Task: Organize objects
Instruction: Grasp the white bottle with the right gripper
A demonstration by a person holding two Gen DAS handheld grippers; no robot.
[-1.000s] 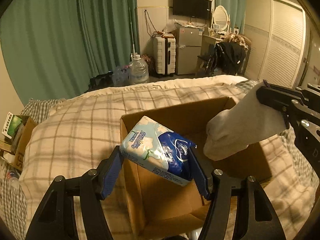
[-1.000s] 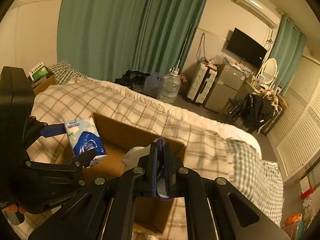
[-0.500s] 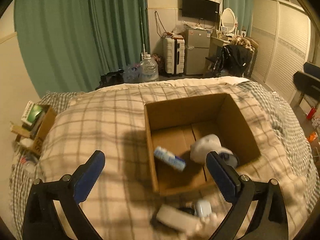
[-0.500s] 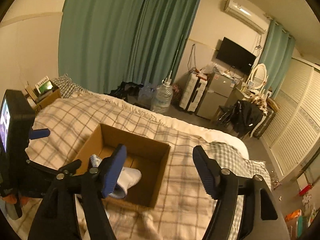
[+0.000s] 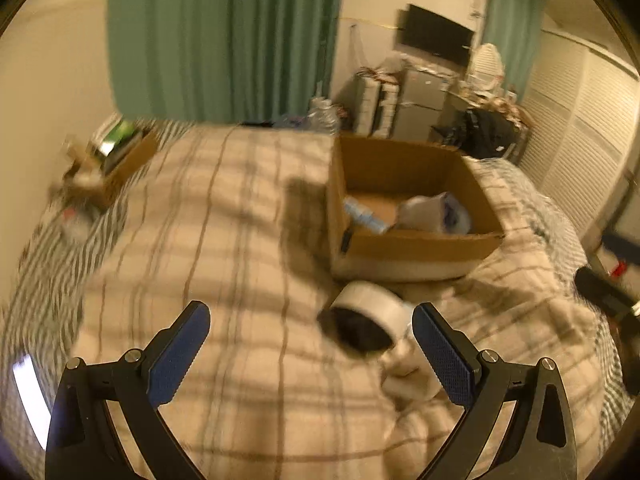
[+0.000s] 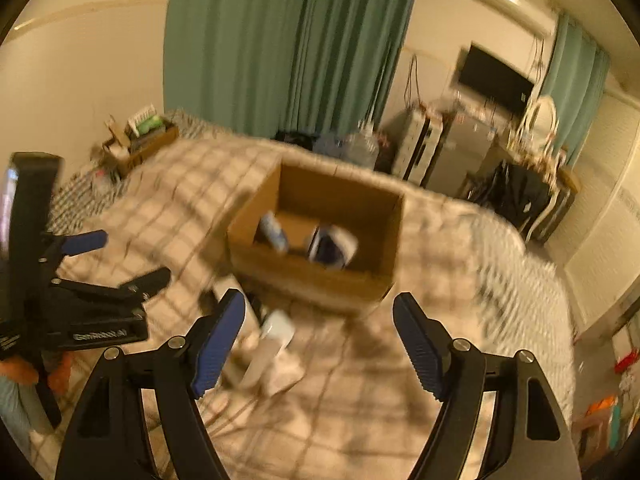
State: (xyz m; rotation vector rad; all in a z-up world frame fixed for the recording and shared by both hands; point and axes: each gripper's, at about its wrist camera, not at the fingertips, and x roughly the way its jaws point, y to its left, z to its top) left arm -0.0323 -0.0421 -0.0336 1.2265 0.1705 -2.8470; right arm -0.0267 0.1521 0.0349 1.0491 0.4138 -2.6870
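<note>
Presently both tongs, left gripper (image 5: 310,346) and right gripper (image 6: 318,342), stand open and empty. Tissue pack (image 5: 366,214) lies inside cardboard box (image 5: 416,246); tape roll (image 5: 366,322), seemingly, awaits pickup just outside it.

Left wrist view: aimed down over the plaid bed (image 5: 224,216), close.
Right wrist view: aimed likewise, farther back.
Shared: cardboard box (image 5: 416,248) (image 6: 320,276).

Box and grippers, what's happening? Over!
Left gripper and right gripper open, empty. Tissues and sock in box. Tape roll outside on bed.
</note>
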